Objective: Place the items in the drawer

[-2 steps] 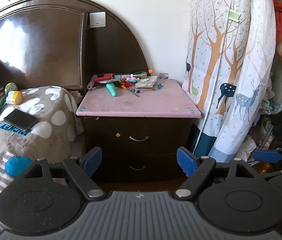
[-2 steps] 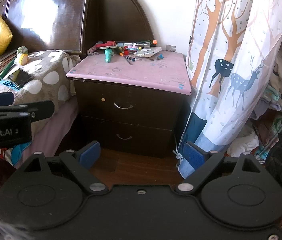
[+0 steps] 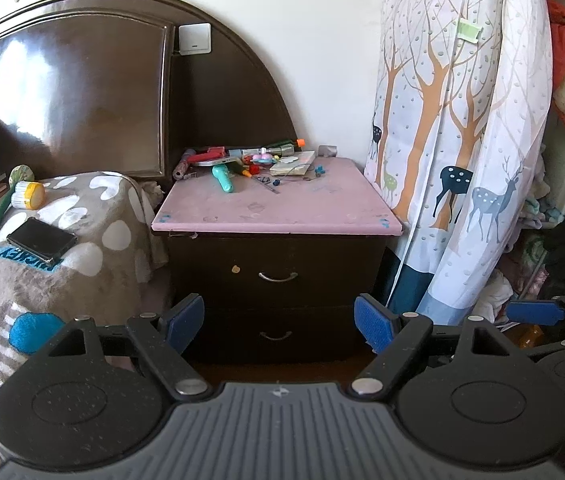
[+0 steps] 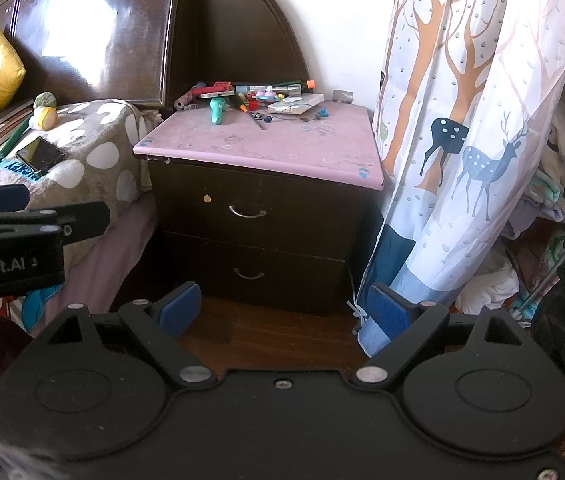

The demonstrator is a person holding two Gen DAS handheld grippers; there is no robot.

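Note:
A dark wooden nightstand [image 3: 278, 264] with a pink top [image 3: 278, 208] stands ahead; its upper drawer [image 3: 278, 277] and lower drawer [image 3: 276, 336] are shut. Small items lie at the back of the top: a teal toy [image 3: 223, 178], a red tool [image 3: 208, 156], a white box [image 3: 293, 162]. My left gripper [image 3: 280, 322] is open and empty, well short of the nightstand. My right gripper [image 4: 284, 312] is open and empty, also apart from the nightstand [image 4: 258, 216]. The teal toy [image 4: 217, 111] shows in the right wrist view too.
A bed with a spotted blanket [image 3: 62, 216] lies left, with a phone [image 3: 41, 239] and a yellow-capped jar [image 3: 28, 195] on it. A deer-print wardrobe cover [image 3: 458, 140] hangs right, beside piled clothes [image 4: 554, 184]. The headboard [image 3: 82, 92] stands behind.

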